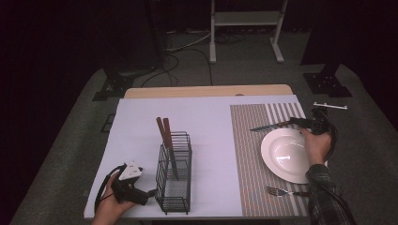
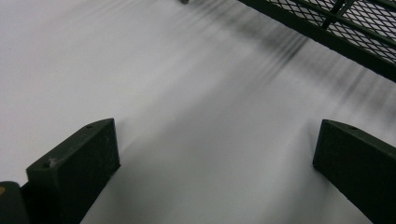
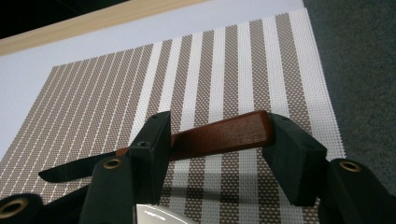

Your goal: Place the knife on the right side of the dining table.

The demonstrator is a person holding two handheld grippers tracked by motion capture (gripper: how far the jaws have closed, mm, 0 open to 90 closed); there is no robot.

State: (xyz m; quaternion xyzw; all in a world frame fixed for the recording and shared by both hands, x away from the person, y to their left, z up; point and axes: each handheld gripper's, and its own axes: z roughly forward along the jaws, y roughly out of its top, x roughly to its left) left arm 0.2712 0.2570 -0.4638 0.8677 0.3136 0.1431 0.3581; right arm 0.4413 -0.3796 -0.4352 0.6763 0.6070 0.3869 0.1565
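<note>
While the left gripper (image 1: 133,185) rests wide open and empty near the table's front left corner, the right gripper (image 1: 300,123) holds a knife (image 1: 270,126) above the placemat's (image 1: 248,140) far edge, beyond the plate (image 1: 286,154). From the right gripper view, half-open jaws span its stiff, smooth wooden handle (image 3: 219,135) lengthwise; it seems light and apt to slip.

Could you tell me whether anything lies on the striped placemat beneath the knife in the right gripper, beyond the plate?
Nothing visible does: the placemat under the knife between the right gripper jaws is bare, with the plate rim nearer.
</note>
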